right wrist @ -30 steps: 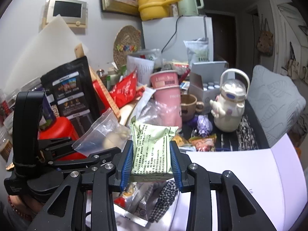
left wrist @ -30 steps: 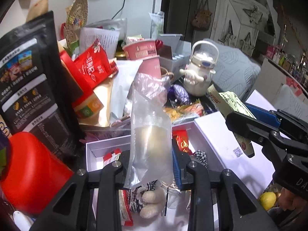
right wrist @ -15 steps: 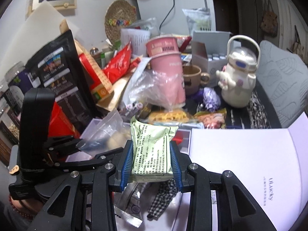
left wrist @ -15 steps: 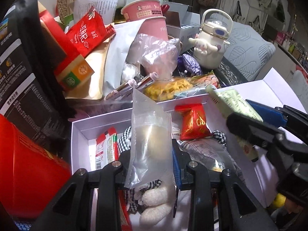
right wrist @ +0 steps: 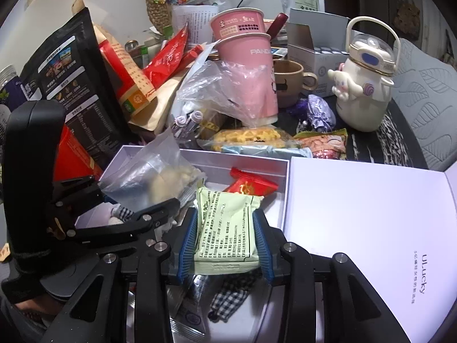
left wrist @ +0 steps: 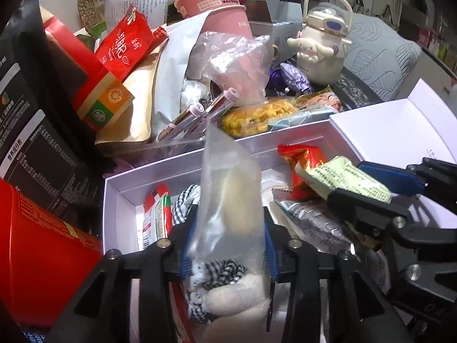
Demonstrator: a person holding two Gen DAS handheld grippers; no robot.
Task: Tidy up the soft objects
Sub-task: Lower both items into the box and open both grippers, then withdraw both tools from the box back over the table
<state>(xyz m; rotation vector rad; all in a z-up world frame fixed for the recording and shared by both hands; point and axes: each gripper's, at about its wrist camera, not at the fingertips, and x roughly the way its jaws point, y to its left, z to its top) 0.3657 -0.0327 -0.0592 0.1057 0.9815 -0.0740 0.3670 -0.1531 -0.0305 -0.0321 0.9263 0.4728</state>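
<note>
- The open white cardboard box [right wrist: 197,160] already holds a red foil packet [right wrist: 251,184], checked cloth and sachets; snacks outside it on the tabletop look left to sort.
- Left gripper [left wrist: 227,238]: fingers have just been opening, the clear plastic bag of pale lumps [left wrist: 230,200] between them, over the box.
- Right gripper [right wrist: 225,240]: fingers clamp a pale-green printed packet [right wrist: 225,228] above the box.

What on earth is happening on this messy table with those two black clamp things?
A person is sorting soft snack packs into a white box. The left tool has a clear plastic bag between its jaws, which have just been opening, seemingly letting it go over the box. The right tool grips a pale green packet, also above the box. A red packet and some checked cloth already lie inside.
</note>
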